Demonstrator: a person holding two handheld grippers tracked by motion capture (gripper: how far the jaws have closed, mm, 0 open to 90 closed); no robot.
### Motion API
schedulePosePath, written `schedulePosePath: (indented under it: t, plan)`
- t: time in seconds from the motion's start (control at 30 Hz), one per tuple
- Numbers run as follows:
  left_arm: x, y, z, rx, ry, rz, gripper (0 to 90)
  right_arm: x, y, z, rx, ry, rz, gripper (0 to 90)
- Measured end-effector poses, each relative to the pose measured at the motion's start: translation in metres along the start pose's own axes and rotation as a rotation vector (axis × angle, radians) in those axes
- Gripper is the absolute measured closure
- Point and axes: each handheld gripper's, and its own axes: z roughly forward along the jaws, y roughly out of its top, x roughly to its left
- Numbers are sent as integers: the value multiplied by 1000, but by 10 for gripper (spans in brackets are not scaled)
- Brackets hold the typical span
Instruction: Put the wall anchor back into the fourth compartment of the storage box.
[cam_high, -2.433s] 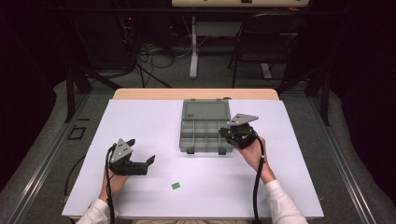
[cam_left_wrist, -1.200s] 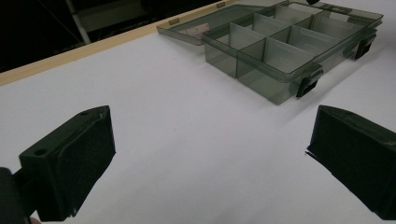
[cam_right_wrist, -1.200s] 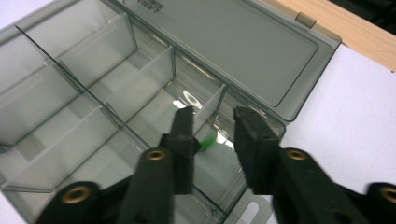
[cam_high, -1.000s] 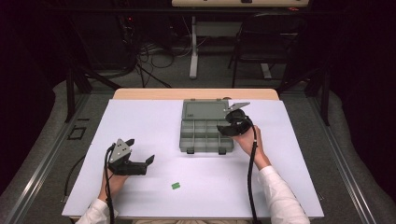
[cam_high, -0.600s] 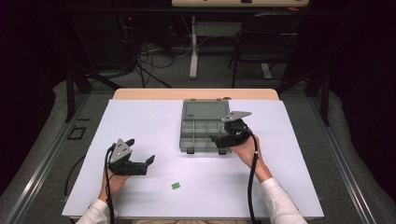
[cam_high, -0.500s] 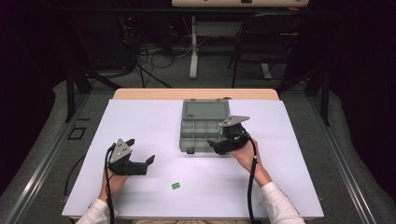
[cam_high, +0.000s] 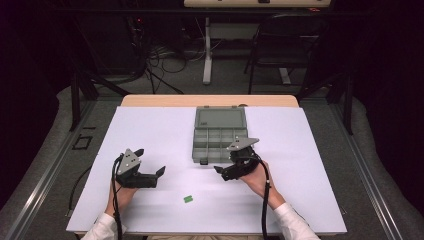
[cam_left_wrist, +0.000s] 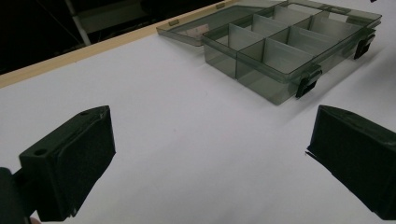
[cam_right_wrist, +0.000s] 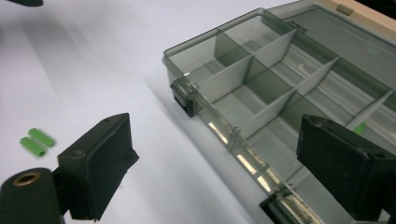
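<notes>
Two small green pieces (cam_right_wrist: 36, 142) lie near the worktop's (cam_high: 150, 130) front edge; your right gripper (cam_high: 223, 173), jaws just opened wide and empty, must reach them beside the organiser box (cam_high: 220, 135).

A big white paper sheet (cam_high: 150, 130) covers a light wooden table (cam_high: 165, 100). Behind it, a black metal chair (cam_high: 280, 45) stands at one o'clock and tangled black cables (cam_high: 160, 60) lie at eleven o'clock.
</notes>
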Motion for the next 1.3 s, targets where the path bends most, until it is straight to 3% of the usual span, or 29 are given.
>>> schedulePosePath:
  t: [0.53,1.07,1.3]
  plan:
    - [2,-2,-3,7,10,3,0,24,3,6,4,65,-42,61]
    - [2,-2,-3,10,14,7,0,38,4,16,32,128,-56,14]
    - [3,-2,-4,4,16,5,0,44,9,12,-3,121,-93,0]
